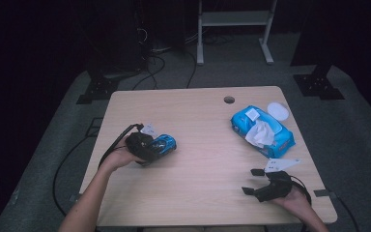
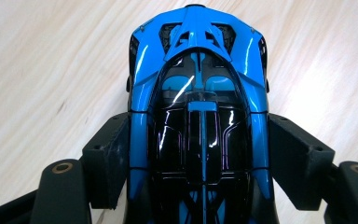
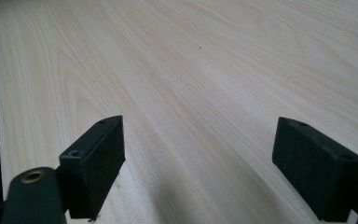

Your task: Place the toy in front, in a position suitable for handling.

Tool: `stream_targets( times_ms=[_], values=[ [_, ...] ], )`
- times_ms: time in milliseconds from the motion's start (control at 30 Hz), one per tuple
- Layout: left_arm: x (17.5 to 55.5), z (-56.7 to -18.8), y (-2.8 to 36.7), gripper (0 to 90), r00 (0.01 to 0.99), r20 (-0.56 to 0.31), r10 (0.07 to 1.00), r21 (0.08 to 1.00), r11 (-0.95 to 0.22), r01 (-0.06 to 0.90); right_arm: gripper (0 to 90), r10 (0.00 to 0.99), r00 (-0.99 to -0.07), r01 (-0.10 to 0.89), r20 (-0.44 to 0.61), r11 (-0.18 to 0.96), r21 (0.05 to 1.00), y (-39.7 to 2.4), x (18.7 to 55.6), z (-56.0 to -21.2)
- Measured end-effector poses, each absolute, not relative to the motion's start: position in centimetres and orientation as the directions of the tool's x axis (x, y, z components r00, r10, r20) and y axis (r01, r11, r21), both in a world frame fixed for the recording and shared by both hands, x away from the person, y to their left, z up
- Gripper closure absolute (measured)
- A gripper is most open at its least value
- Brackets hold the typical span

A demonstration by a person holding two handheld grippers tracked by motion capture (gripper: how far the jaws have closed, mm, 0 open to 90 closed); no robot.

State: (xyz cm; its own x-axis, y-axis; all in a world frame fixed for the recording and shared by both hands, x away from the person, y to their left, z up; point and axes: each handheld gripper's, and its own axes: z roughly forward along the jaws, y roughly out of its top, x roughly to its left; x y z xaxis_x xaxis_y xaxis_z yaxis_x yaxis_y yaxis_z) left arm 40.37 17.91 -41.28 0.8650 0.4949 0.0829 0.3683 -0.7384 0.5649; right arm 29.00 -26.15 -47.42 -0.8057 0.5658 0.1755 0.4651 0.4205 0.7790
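Blue pack of wet wipes sits well right. Left gripper clamps the glossy blue-and-black toy car lengthwise, pointing rightward; right gripper gapes wide.

Pale wood-grain table, cable hole toward 1 o'clock. Grey carpet around it. White metal frame at 12; black stand bases at 10 and 2. Surroundings dark.

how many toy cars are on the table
1: a glossy blue and black toy car at the left of the wooden table, clamped between the left gripper jaws.
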Motion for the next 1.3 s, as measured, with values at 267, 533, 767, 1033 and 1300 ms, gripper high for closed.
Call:
stream_targets(
  times_ms=[267, 533, 767, 1033, 1300],
  values=[
    [39.4, -40.1, 14.2, 28.0, 0.904, 0.094, 0.418, 0.593, -0.753, 0.286, 16.2, 0.569, -0.804, 0.462, 0.173, 0.415, 0.784, -26.4, 29.0, -47.3],
    [38.6, -40.3, 10.3, 28.0, 0.941, 0.100, 0.323, 0.595, -0.778, 0.203, 16.2, 0.575, -0.800, 0.462, 0.173, 0.406, 0.789, -26.7, 29.0, -47.2],
    [38.1, -41.0, 8.2, 28.0, 0.956, 0.087, 0.281, 0.594, -0.785, 0.176, 16.2, 0.577, -0.798, 0.461, 0.173, 0.400, 0.793, -26.8, 29.0, -47.0],
    [37.7, -42.0, 6.7, 28.0, 0.967, 0.075, 0.245, 0.583, -0.797, 0.157, 16.2, 0.576, -0.799, 0.458, 0.171, 0.400, 0.794, -26.9, 29.0, -47.0],
    [37.4, -43.3, 5.9, 28.0, 0.974, 0.071, 0.214, 0.553, -0.821, 0.140, 16.2, 0.578, -0.798, 0.461, 0.173, 0.399, 0.793, -26.9, 29.0, -47.1]
  ],
)
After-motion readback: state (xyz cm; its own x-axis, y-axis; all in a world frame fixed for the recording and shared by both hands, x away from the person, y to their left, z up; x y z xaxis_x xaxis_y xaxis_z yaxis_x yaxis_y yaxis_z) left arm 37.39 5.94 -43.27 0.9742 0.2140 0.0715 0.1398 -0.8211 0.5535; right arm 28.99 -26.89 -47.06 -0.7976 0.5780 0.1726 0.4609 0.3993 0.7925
